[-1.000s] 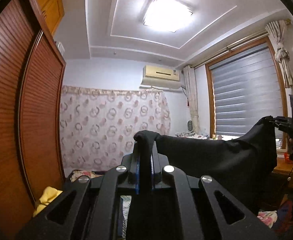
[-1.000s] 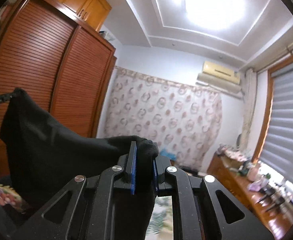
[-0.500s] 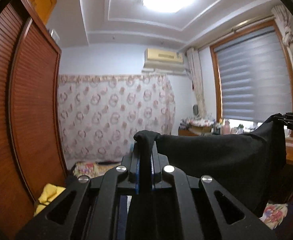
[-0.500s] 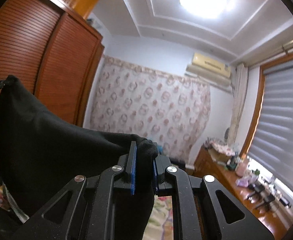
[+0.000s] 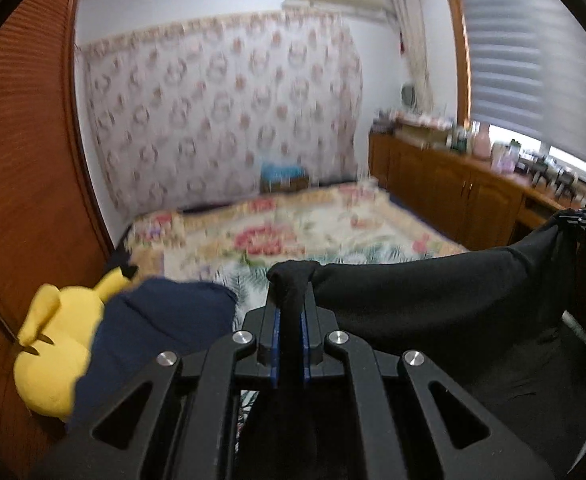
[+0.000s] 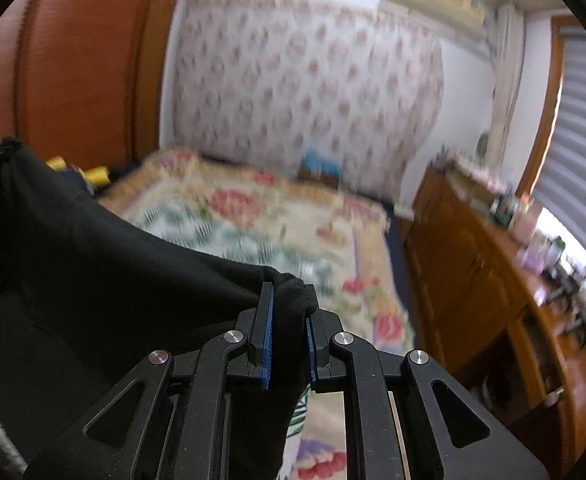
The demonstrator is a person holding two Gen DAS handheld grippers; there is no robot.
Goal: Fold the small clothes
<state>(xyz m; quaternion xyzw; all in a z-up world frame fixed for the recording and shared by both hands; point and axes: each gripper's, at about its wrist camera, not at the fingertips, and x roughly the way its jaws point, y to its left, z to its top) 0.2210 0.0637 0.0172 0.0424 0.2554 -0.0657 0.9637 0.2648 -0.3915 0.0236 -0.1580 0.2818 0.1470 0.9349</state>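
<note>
Between your two hands, your left gripper [image 5: 290, 312] and right gripper [image 6: 289, 316] each clamp a bunched corner of the black soft fabric garment [image 5: 433, 300], stretched in the air above the floral-patterned bedspread [image 5: 313, 232], with the patterned curtain [image 5: 221, 112] beyond.

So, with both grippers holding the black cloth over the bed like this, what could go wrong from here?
1. Each gripper pinches only a small bunched corner of the black garment: the left gripper, the right gripper. A corner could slip out on the way to the bed.
2. A navy garment and a yellow plush toy lie on the left part of the floral bedspread. The cloth could land on them instead of flat.
</note>
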